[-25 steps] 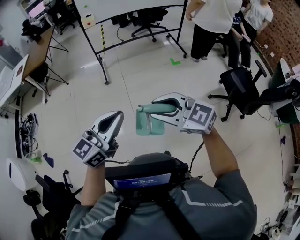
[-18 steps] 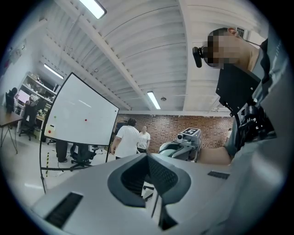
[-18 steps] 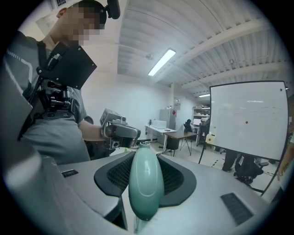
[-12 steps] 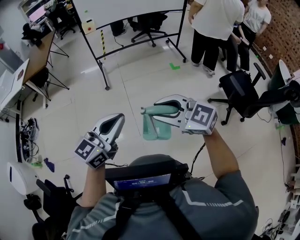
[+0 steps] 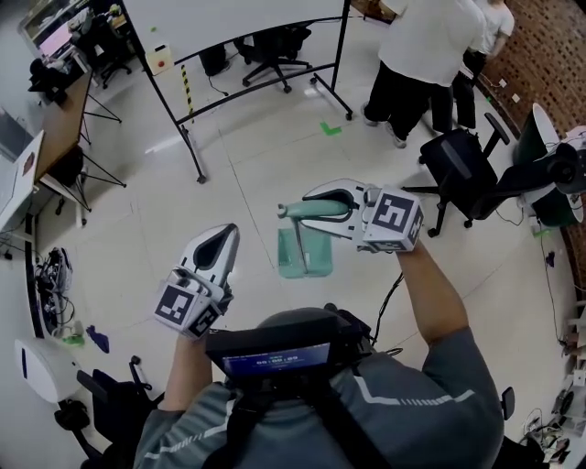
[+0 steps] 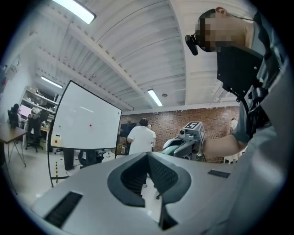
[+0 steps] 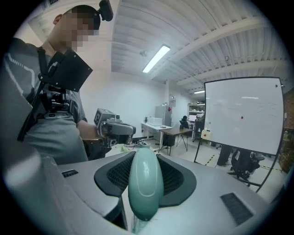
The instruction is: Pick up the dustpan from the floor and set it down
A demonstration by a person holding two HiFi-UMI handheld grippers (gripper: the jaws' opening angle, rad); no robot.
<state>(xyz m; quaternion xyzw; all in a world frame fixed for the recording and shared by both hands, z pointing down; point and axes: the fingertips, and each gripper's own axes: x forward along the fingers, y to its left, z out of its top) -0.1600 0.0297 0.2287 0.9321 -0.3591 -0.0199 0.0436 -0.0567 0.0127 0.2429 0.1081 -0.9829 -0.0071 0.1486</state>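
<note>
- The pale green dustpan [image 5: 304, 252] is up off the floor [image 5: 265, 147], well on the wearer's side of the whiteboard [image 5: 229, 18] and apart from its black stand.
- The right gripper [image 5: 316, 203] has its fingers clenched on the dustpan's rounded handle. The right gripper view shows the handle wedged between the two dark pads and poking out past them towards the whiteboard side of the room.
- The handle lies roughly level, and the ribbed pan hangs below it, nearer the wearer than the whiteboard. From above I would say it is clear of the tiles, but the steep angle makes that hard to judge.
- The left gripper [image 5: 222, 240] is held farther from the whiteboard than the dustpan and off to the dustpan's left, not touching it. Its fingers are closed tip to tip with nothing between them, and it points level across the room.
- A person in a white shirt [image 5: 417, 46] stands by the right-hand end of the whiteboard.
- A black office chair [image 5: 462, 169] sits on the near side of that same end.
</note>
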